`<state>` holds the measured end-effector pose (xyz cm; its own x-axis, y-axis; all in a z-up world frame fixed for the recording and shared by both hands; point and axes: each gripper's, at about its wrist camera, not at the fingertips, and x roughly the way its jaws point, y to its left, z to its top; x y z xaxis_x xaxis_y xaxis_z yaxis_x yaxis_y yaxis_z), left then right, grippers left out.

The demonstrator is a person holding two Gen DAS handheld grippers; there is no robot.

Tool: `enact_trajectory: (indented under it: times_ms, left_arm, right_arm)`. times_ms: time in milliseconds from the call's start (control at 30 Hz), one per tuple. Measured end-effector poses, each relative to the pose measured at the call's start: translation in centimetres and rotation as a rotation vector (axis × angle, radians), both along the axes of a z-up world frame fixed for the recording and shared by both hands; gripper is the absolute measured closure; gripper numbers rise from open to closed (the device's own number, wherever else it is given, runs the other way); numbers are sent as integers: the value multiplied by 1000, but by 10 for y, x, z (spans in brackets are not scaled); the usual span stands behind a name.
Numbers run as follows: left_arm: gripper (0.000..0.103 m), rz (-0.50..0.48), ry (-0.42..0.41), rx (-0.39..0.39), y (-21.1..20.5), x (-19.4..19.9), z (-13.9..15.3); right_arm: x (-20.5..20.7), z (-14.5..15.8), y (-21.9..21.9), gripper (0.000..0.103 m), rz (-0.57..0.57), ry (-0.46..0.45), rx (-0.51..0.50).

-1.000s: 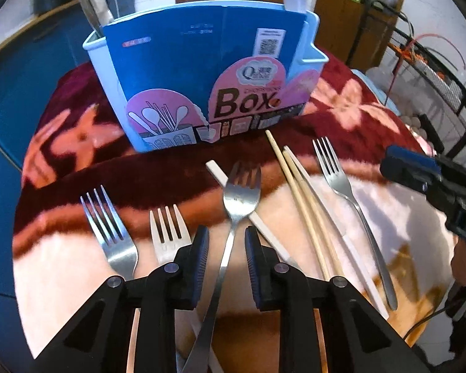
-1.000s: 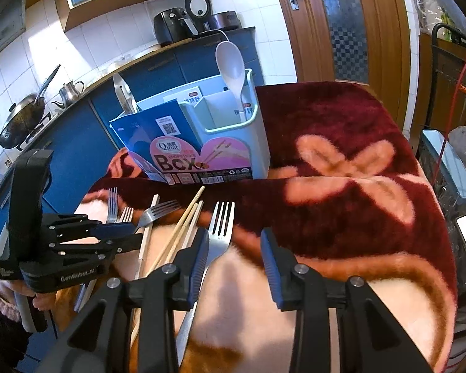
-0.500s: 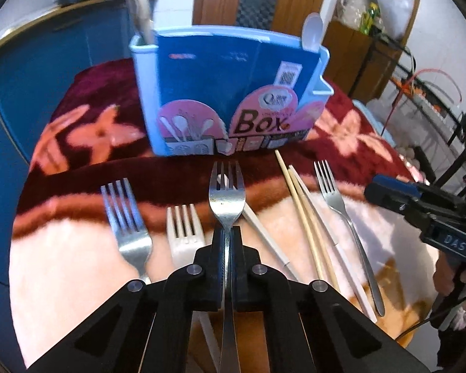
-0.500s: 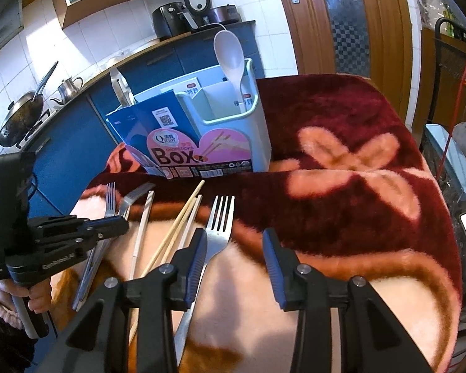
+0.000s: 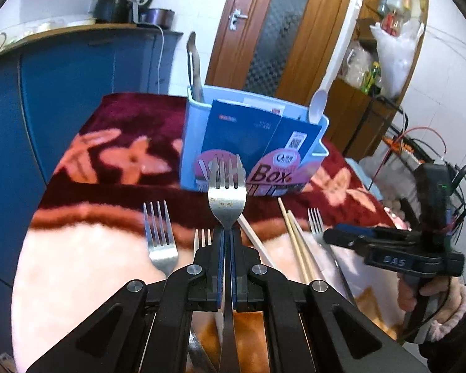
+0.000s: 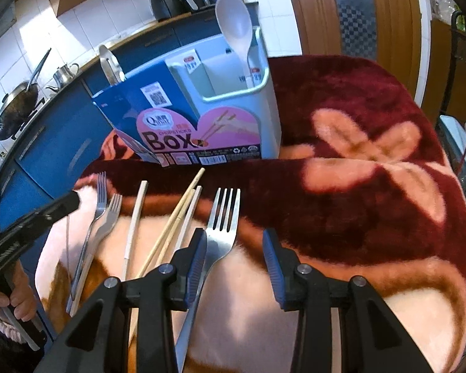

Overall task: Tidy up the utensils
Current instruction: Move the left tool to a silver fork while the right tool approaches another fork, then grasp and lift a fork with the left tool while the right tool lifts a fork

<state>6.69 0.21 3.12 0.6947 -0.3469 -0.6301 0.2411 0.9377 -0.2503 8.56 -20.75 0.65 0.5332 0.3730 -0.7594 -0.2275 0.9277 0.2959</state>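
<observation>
Though speckled (near tines) — shiny fork (image 5: 226,199)

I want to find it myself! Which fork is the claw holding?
Find the light blue plastic utensil box on the red flowered blanket. In front of it, the left claw pinches one shiny steel fork, lifted off the blanket while the other forks lie flat.

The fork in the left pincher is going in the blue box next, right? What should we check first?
1. Left gripper shut on the held fork: ok.
2. Fork lifted off the blanket: ok.
3. Fork straight in the grip: ok.
4. Blue box upright: ok.
5. Free compartment for it: cannot tell from here.
6. Right gripper open and out of the way, over another fork: ok.
</observation>
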Motion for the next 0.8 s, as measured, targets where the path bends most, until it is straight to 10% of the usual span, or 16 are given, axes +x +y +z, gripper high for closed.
enact_trajectory:
  times_ms: [233,467,800]
  left_arm:
    - [100,14,-47,-34,4,-4,5]
    - [100,29,-76,-55,5,-6,10]
    - [100,50,-158,-91,8,-16,26]
  right_arm:
    - [15,-2,3,60,37,4,54]
    - [17,-2,-8,96,43,11,153]
    - [-22,36,-7,100,21,-189,142]
